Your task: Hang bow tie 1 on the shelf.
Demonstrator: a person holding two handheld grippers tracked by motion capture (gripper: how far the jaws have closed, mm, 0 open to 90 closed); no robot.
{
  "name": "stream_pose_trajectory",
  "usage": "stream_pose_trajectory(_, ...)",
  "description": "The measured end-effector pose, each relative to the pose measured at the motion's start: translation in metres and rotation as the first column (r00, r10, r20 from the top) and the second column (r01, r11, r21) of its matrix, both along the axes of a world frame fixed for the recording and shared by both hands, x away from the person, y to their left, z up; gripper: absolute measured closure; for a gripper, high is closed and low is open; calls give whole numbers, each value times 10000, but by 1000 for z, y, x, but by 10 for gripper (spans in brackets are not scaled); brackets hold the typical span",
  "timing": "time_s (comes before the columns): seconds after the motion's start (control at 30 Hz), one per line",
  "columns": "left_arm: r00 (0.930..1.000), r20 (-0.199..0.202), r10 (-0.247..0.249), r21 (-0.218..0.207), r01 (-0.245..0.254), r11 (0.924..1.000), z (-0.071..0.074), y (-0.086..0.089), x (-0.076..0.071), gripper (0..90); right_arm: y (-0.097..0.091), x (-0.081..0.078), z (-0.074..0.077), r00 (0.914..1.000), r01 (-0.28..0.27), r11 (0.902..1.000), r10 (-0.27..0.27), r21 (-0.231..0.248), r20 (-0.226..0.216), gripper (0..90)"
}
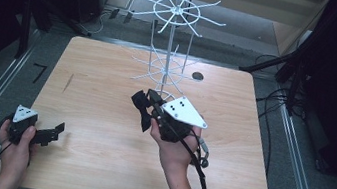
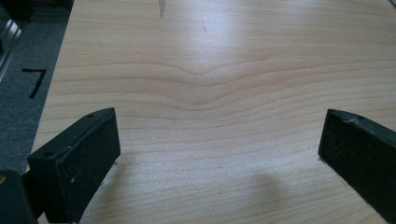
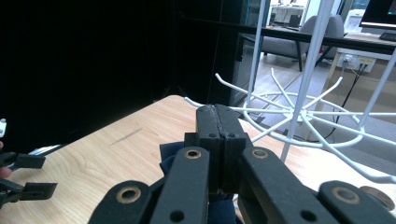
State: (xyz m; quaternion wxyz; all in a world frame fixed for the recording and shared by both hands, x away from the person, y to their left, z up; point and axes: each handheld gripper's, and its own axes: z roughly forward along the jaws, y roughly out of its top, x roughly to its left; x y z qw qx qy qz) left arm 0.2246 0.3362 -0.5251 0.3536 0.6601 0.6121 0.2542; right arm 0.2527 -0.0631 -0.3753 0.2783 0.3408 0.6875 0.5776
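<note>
Right gripper (image 1: 147,105) is held mid-bench, jaws clamped on a dark blue cloth (image 1: 142,111), just near of the white wire rack (image 1: 169,49). Left gripper (image 1: 52,130) is held low at the near-left bench (image 1: 102,115) edge, jaws spread wide, nothing between them.

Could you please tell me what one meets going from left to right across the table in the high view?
Left tongs, open near the table's left edge → dark cloth pinched in the right tongs → the hand holding them. The white wire rack stands farther back.
</note>
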Motion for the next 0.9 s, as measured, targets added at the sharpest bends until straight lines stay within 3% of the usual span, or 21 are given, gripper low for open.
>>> stream_pose_trajectory(0.9,10000,36,4,22,-5,10000,0,1,0,0,-3,30,-6,9976,531,9985,-535,-103,-433,900)
